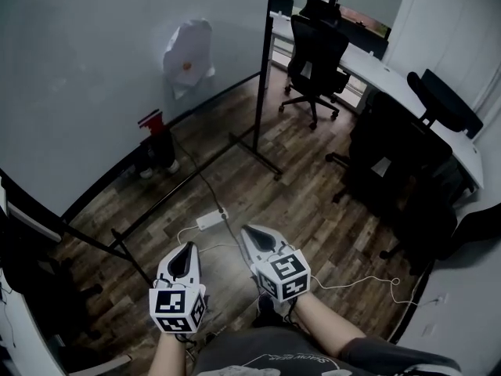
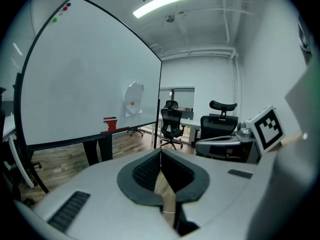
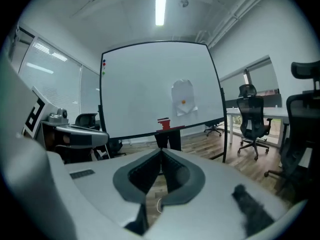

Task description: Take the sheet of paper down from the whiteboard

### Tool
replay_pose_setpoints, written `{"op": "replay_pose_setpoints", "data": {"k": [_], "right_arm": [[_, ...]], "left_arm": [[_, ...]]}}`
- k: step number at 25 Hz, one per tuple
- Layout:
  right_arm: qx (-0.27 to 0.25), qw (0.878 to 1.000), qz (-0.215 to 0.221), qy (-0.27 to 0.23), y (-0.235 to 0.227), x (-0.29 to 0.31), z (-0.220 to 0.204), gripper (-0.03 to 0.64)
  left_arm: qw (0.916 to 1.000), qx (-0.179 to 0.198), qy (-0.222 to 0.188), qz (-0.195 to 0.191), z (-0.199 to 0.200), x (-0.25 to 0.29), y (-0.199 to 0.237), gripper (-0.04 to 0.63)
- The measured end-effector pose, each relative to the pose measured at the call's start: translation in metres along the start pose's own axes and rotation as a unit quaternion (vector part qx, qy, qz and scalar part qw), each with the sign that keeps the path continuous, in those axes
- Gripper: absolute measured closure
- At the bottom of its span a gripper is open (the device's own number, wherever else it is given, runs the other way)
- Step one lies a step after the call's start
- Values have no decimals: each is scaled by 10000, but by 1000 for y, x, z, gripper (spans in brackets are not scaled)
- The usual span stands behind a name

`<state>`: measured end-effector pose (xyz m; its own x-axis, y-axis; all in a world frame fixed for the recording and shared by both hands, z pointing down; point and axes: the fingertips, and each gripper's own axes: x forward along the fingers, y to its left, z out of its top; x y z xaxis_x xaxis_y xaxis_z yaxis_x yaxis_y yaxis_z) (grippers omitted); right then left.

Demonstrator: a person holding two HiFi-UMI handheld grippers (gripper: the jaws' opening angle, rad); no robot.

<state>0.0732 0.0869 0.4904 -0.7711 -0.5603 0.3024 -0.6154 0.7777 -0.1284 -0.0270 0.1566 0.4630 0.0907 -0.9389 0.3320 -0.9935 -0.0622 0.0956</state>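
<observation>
Sheet of paper (image 1: pixel 190 53) hangs crumpled on the whiteboard (image 1: pixel 86 77), an orange dot at its middle, well apart from both tools. Left hand-held gripper (image 1: pixel 189 247): jaws together, nothing between. Right hand-held gripper (image 1: pixel 249 230): jaws together, likewise empty.

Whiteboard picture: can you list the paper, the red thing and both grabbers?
paper: up on the whiteboard, orange dot on it
red thing: on the whiteboard's ledge, lower left of the paper
left gripper: shut, empty, well short of the whiteboard
right gripper: shut, empty, well short of the whiteboard
</observation>
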Motion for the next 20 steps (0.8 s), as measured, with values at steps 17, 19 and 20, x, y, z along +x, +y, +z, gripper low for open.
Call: {"op": "replay_pose_setpoints", "data": {"k": [17,19,20], "right_arm": [[63,9983,581,-8,-126,5,15,594],[71,9982,591,-9,-133,8,16,593],[86,9983,579,-1,-138,10,16,593]], "left_arm": [[9958,-156,40,901,30,81,-40,580],[9956,-116,87,925,31,89,-38,580],[9956,-100,106,925,32,94,-37,580]]}}
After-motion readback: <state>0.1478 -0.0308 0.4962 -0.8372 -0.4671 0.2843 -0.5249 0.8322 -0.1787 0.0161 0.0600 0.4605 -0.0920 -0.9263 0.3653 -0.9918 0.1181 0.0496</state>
